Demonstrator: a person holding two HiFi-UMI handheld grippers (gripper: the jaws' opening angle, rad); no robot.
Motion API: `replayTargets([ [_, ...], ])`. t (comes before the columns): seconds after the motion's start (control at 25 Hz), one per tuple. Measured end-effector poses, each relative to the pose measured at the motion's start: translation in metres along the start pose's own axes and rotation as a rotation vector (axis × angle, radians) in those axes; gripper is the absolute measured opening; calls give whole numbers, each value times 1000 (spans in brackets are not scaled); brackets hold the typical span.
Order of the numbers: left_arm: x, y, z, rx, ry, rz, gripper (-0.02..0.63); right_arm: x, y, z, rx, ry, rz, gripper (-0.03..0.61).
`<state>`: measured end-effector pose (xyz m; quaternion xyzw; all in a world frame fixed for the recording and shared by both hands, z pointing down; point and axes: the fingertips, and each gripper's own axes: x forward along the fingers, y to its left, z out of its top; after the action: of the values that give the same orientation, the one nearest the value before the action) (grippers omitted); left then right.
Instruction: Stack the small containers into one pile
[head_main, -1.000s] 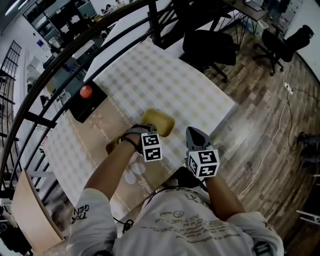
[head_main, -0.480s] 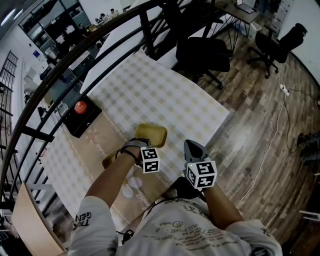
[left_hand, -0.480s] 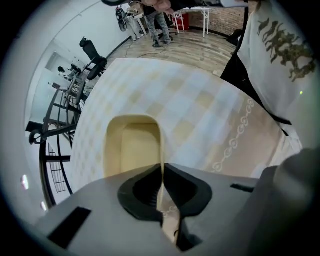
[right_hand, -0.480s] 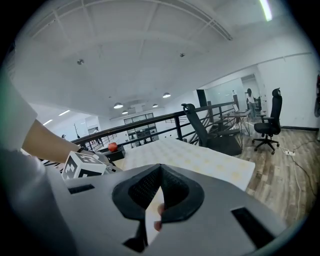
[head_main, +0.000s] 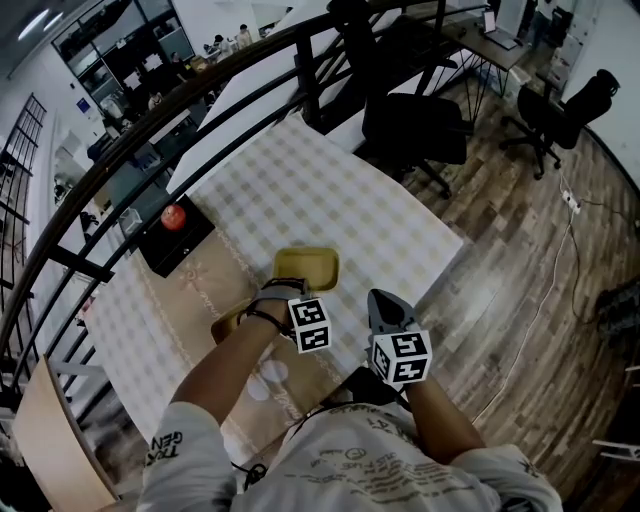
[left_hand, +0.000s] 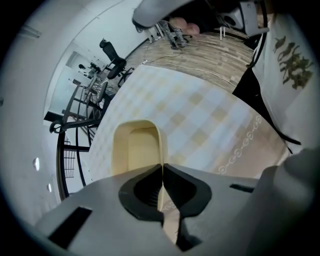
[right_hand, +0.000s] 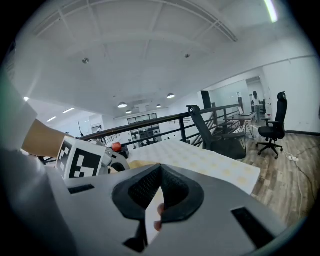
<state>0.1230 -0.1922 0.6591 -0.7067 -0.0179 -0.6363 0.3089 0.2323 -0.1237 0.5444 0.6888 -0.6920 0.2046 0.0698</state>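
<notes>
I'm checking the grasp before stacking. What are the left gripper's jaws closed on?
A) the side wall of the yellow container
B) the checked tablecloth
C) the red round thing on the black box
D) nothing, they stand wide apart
A: in the left gripper view, the left gripper pinches the thin side wall of the yellow container.

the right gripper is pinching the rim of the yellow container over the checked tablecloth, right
Not quite. The left gripper is the one shut on the rim of the yellow container, as the left gripper view shows. The right gripper is shut and holds no container. The rest stands: the container is over the checked tablecloth.
</notes>
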Motion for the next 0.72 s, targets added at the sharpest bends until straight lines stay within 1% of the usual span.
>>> replayTargets([
  [0.12, -21, 8, -7, -73, -6, 35, 14, -1, 10, 2, -11, -2, 13, -6],
  [0.28, -42, 13, -27, -179, 13, 60, 14, 2, 25, 5, -27, -12, 39, -6],
  [0.44, -63, 16, -53, -323, 16, 103, 14, 10, 47, 10, -42, -18, 85, -6],
  [0.56, -80, 9, -77, -422, 35, 104, 14, 16, 70, 12, -61, -18, 129, -6],
  [0.72, -99, -4, -110, -494, 76, 118, 14, 26, 102, 13, -89, -12, 200, -6],
])
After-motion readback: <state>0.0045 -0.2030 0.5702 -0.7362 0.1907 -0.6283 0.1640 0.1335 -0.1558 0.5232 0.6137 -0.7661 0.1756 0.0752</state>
